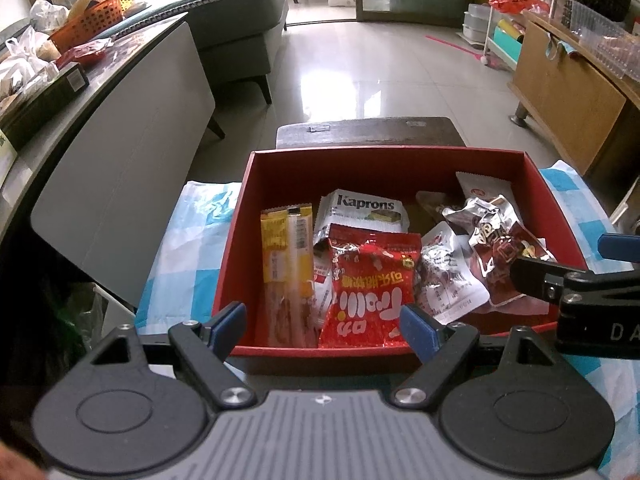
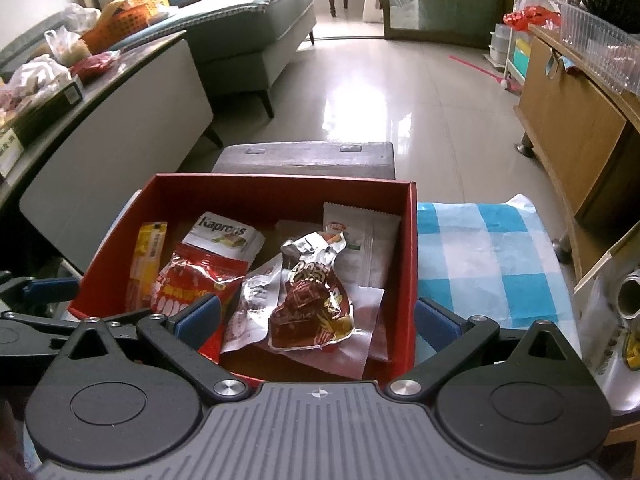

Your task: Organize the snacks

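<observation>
An open red box [image 1: 384,164] [image 2: 280,196] sits on a blue-and-white checked cloth [image 2: 488,256]. Inside it lie a yellow stick packet [image 1: 286,248], a white Kaprons packet [image 1: 366,210], a red Trolli bag [image 1: 370,292], a silver-white packet [image 1: 444,276], a brown foil packet [image 2: 316,300] and a white packet [image 2: 364,240]. My left gripper [image 1: 322,330] hangs open over the box's near wall, holding nothing. My right gripper [image 2: 316,320] is also open above the box's right half, its right pad outside the right wall. Neither gripper touches a snack.
A dark stool [image 1: 368,132] stands just behind the box. On the left a grey cabinet [image 1: 120,160] carries bags and an orange basket [image 1: 92,20]. A wooden cabinet [image 1: 560,92] lines the right side, with tiled floor between. A cardboard roll [image 2: 628,296] lies at the right.
</observation>
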{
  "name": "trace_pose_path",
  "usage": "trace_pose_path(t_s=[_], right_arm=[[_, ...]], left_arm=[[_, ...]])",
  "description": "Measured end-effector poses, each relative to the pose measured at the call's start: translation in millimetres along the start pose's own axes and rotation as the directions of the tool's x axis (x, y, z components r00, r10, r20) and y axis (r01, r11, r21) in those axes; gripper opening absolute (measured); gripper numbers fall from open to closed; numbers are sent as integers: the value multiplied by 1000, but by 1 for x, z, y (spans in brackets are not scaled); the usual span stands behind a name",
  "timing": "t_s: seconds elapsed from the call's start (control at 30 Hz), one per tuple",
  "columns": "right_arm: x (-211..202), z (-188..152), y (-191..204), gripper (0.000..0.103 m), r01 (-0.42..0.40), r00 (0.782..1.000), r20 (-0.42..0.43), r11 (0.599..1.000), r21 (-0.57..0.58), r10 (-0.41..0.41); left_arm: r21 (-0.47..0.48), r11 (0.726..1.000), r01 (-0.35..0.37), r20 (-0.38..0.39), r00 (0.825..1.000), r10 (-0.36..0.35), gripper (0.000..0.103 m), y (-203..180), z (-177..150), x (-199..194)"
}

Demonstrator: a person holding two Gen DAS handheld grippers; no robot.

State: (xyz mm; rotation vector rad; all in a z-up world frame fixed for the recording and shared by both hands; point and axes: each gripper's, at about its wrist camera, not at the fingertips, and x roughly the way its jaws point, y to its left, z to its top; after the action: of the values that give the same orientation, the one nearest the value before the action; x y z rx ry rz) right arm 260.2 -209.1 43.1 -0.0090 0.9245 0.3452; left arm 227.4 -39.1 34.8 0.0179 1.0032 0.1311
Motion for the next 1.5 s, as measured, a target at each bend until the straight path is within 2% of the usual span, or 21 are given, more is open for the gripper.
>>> trace_pose_path(t_s=[1.5], right_arm=[[-12,-24,8,103,16,999,-33,999,-37,-17]], left_arm=[[-8,1000,24,-2,1000,-24,79,7,-18,-16]])
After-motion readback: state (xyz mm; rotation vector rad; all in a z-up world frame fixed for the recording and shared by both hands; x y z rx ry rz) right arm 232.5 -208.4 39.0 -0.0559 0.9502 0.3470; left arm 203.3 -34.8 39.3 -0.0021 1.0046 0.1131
